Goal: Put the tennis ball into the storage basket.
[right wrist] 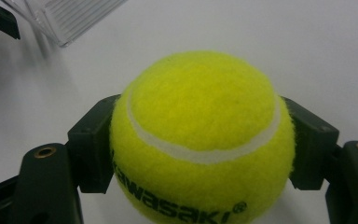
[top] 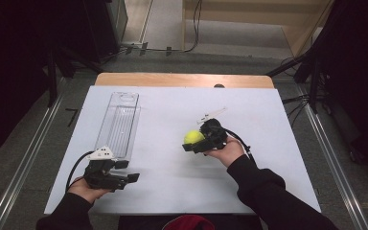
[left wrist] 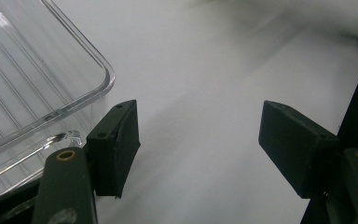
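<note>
Nearest the person, the left gripper (top: 124, 178) rests with jaws spread beside the near end of the clear plastic tray (top: 117, 125), perhaps ready to steady it; farther out, the right gripper (top: 195, 143) clamps the yellow tennis ball (top: 193, 137) above the white table (top: 172, 191), likely bound for that tray

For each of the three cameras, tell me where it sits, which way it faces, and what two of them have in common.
High view: above the person's side, looking forward and down on the white table; both forearms, left gripper and right gripper show.
Left gripper view: rides the left gripper, looking along its open jaws at bare table beside the clear tray.
Right gripper view: rides the right gripper, looking along jaws shut on the tennis ball.
Shared: high and right gripper views both show the ball and the tray.
</note>
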`<control>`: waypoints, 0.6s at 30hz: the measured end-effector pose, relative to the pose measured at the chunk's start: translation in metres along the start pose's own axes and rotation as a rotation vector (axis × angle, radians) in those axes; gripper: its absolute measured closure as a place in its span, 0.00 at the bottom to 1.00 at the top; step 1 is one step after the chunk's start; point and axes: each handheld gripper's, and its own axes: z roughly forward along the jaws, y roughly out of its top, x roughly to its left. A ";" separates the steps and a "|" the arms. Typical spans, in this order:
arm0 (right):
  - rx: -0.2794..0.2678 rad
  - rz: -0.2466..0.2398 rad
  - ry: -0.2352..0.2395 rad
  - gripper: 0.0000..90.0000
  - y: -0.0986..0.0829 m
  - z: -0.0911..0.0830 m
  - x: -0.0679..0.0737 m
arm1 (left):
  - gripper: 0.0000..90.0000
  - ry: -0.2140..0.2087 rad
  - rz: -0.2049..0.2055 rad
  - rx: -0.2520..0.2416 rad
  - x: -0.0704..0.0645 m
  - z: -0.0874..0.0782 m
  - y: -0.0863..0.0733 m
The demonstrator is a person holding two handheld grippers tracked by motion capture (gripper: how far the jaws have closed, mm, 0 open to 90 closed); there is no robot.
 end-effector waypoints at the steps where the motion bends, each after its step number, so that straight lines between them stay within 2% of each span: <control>1: -0.003 0.000 0.003 0.26 0.000 0.001 0.000 | 0.33 0.000 0.000 0.001 0.000 0.000 0.000; 18: -0.014 -0.027 0.020 0.26 0.014 0.012 0.013 | 0.33 0.000 0.001 0.005 0.001 0.000 0.000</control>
